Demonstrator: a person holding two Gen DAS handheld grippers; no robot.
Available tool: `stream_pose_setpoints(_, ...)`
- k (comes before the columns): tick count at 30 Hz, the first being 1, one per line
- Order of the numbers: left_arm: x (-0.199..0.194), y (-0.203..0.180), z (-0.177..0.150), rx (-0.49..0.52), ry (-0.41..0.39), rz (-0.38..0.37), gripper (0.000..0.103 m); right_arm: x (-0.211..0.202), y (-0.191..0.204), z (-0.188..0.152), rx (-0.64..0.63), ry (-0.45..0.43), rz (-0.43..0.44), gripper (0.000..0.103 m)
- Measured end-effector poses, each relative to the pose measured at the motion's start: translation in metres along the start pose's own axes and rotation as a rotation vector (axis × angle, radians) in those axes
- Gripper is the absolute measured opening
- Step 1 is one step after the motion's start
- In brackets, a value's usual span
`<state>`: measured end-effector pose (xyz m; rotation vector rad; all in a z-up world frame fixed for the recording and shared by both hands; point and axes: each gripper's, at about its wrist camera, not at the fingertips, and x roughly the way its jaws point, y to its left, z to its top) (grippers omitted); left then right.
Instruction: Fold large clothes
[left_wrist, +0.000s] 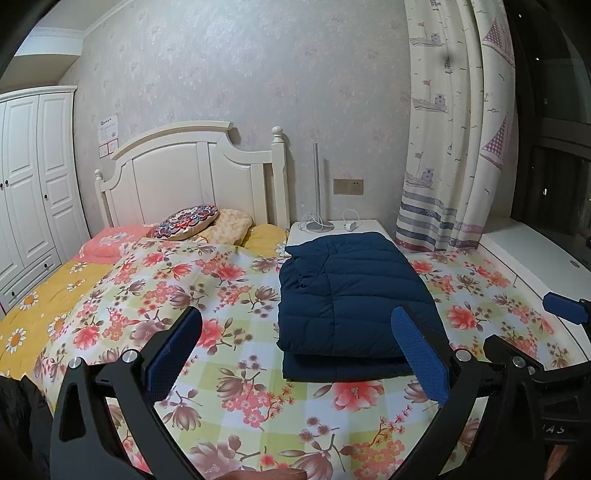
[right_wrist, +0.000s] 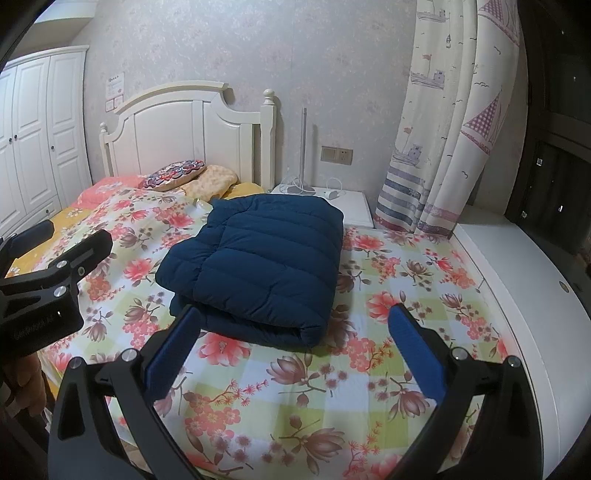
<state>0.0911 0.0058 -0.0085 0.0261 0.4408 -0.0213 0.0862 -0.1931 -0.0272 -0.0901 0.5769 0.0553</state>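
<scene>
A navy blue puffer jacket (left_wrist: 347, 302) lies folded into a thick rectangle on the floral bedspread (left_wrist: 184, 288). It also shows in the right wrist view (right_wrist: 258, 258). My left gripper (left_wrist: 295, 354) is open and empty, held above the bedspread just in front of the jacket's near edge. My right gripper (right_wrist: 291, 350) is open and empty, also in front of the jacket and a little to its right. The right gripper shows at the right edge of the left wrist view (left_wrist: 546, 339). The left gripper shows at the left edge of the right wrist view (right_wrist: 55, 266).
Pillows (left_wrist: 207, 225) lie at the white headboard (left_wrist: 192, 177). A white nightstand (left_wrist: 332, 229) with a lamp base and charger stands behind the jacket. A curtain (left_wrist: 454, 147) hangs at right above a white ledge (right_wrist: 517, 295). A white wardrobe (left_wrist: 29, 184) stands at left.
</scene>
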Motion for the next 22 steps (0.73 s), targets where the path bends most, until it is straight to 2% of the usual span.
stream_pose_setpoints(12, 0.014, 0.0, -0.009, 0.039, 0.001, -0.015, 0.099, 0.024, 0.007, -0.006, -0.012, 0.052, 0.014, 0.1)
stream_pose_setpoints(14, 0.023, 0.0, -0.013, 0.045, 0.02, -0.054, 0.099, 0.033, 0.008, -0.01, -0.012, 0.071, 0.016, 0.1)
stream_pose_setpoints(18, 0.059, 0.011, -0.022, 0.042, 0.125, -0.136, 0.099, 0.062, 0.004, -0.02, 0.01, 0.127, 0.036, 0.1)
stream_pose_setpoints(20, 0.082, 0.021, -0.026, 0.023, 0.188, -0.139, 0.099, 0.078, -0.001, -0.024, 0.018, 0.158, 0.045, 0.1)
stream_pose_setpoints(22, 0.108, 0.046, -0.025, 0.006, 0.233, -0.127, 0.099, 0.09, -0.024, -0.022, 0.048, 0.157, 0.068, 0.1)
